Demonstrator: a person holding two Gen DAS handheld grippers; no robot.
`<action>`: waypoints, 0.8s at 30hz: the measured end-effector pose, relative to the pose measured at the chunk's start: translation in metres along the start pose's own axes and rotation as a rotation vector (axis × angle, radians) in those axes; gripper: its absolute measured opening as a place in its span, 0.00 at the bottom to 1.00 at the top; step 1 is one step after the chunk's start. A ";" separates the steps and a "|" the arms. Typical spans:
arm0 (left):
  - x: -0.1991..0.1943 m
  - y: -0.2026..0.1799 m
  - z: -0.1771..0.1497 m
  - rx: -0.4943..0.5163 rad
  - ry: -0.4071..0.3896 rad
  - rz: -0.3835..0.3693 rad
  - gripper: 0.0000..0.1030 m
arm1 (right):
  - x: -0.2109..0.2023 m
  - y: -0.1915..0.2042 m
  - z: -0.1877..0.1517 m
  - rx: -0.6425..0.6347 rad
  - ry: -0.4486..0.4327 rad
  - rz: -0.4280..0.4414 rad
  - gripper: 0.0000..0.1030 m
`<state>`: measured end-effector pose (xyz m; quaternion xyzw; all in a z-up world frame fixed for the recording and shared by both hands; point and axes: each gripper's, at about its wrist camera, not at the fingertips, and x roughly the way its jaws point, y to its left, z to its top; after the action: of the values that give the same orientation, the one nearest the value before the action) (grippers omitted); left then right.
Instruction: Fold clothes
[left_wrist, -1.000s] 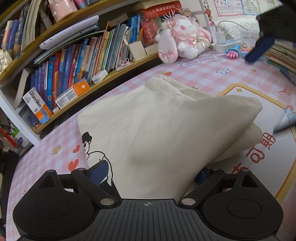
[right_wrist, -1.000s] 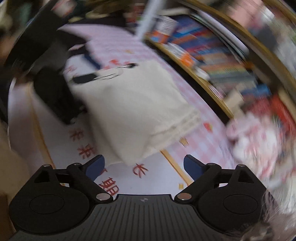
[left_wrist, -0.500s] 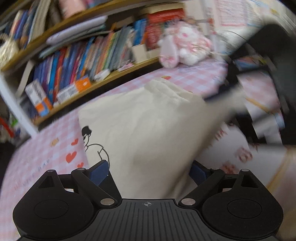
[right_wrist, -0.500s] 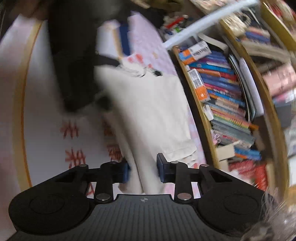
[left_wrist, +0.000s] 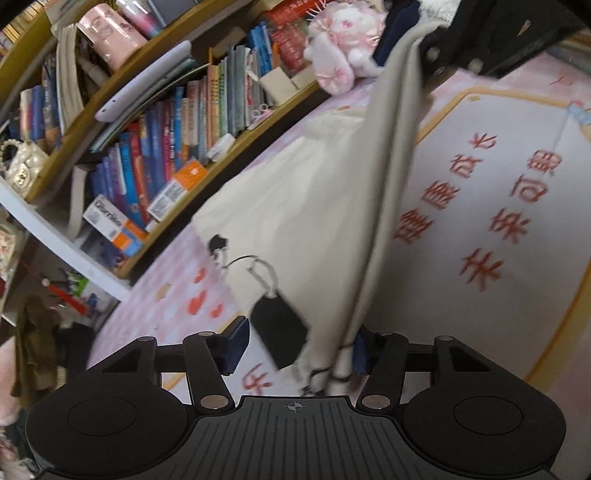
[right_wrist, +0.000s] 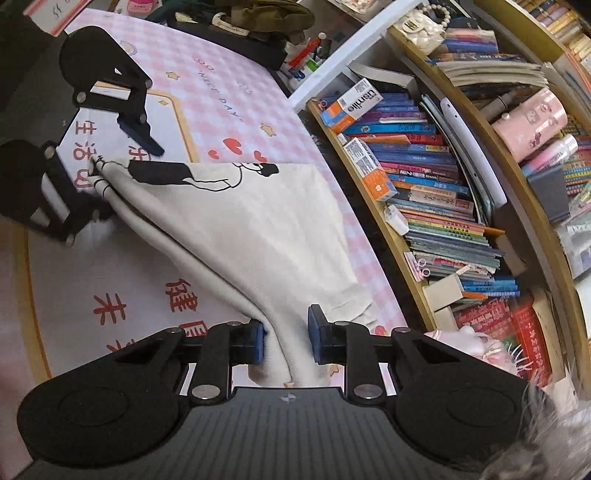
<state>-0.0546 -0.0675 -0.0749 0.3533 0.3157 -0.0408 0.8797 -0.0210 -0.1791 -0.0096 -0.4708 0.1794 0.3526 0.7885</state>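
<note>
**Two hand-held grippers now on the same edge of the garment**

Right hand-held gripper (right_wrist: 286, 341) had just been closing; jaws stood narrow, with a bunched fold of the cream garment (right_wrist: 240, 221) between them and the left pad against the cloth. Read as gripped.

Left hand-held gripper (left_wrist: 297, 347) had also just been closing, from wide to roughly half. The printed corner sat between its jaws, pressed to the right pad only; the left pad (left_wrist: 236, 345) stood clear. Not clamped yet.

A second earlier both were wide open and the garment lay flat as a folded stack. Now its near edge was raised and stretched between the two, the far part resting on the pink checked desk (right_wrist: 221, 92) by the bookshelf (right_wrist: 436, 177).

Judgement: next fold was being set up; left grip needed finishing before any lift.
</note>
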 end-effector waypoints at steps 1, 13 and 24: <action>0.000 0.000 -0.001 0.016 -0.004 0.003 0.50 | 0.000 -0.001 -0.001 0.005 0.005 0.004 0.20; -0.003 -0.003 -0.007 0.132 -0.030 -0.110 0.05 | 0.005 0.020 -0.016 0.005 0.085 0.047 0.17; -0.058 0.010 -0.029 0.116 -0.113 -0.211 0.05 | -0.026 0.054 -0.013 0.055 0.164 0.068 0.17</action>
<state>-0.1129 -0.0499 -0.0508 0.3656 0.2983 -0.1709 0.8650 -0.0773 -0.1844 -0.0329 -0.4698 0.2689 0.3342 0.7716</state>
